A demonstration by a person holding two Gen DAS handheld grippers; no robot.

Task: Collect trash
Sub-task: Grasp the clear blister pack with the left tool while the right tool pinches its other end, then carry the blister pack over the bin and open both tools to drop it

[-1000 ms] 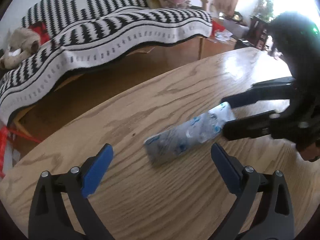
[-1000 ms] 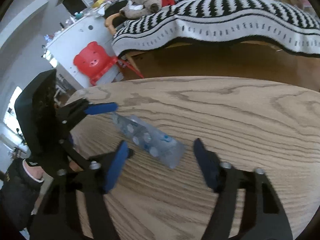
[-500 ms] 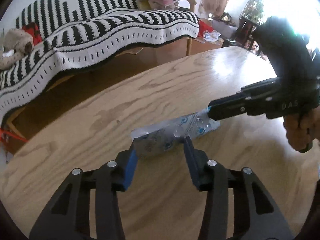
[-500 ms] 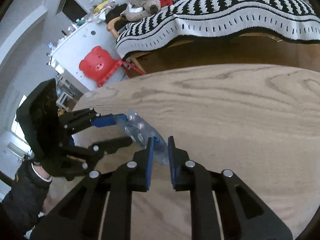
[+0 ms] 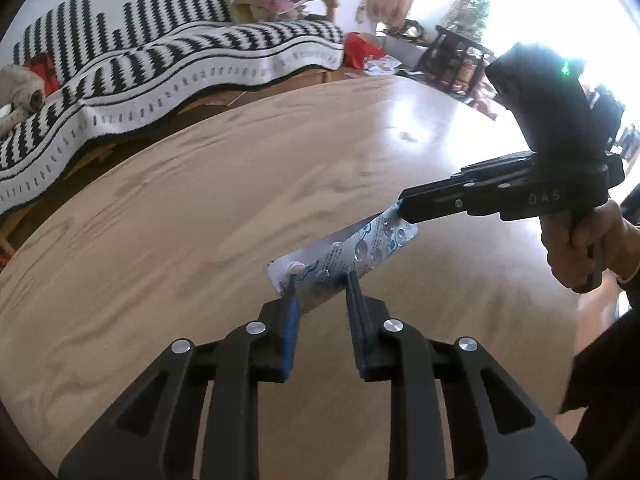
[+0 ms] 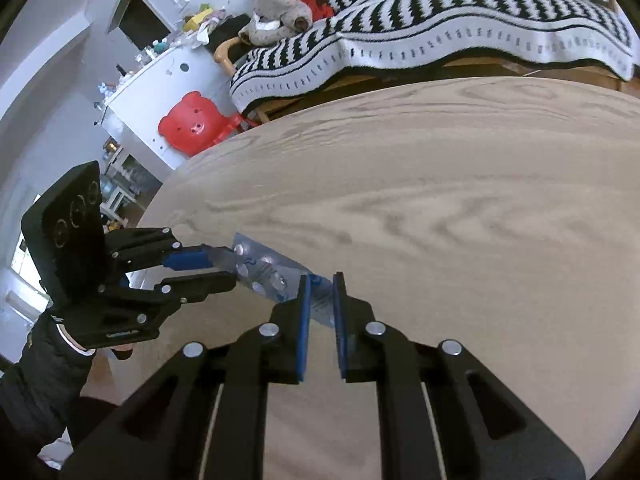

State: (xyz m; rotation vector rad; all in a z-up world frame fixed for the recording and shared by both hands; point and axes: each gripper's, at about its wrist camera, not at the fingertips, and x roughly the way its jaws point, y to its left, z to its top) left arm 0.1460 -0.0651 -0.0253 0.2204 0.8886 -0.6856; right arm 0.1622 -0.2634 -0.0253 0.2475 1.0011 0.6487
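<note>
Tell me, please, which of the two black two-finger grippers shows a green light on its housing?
The right gripper: a green light glows atop its black housing. The left gripper, seen from the right wrist, shows none. Both grip the silver blister pack.

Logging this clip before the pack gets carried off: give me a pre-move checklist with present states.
1. Left gripper shut on the blister pack: ok.
2. Right gripper shut on its other end: ok.
3. Pack clear of the table: cannot tell.
4. Pack flat, not buckled between the two grips: ok.
5. Table free of other items near the pack: ok.
6. Trash container in sight: not ok.
</note>
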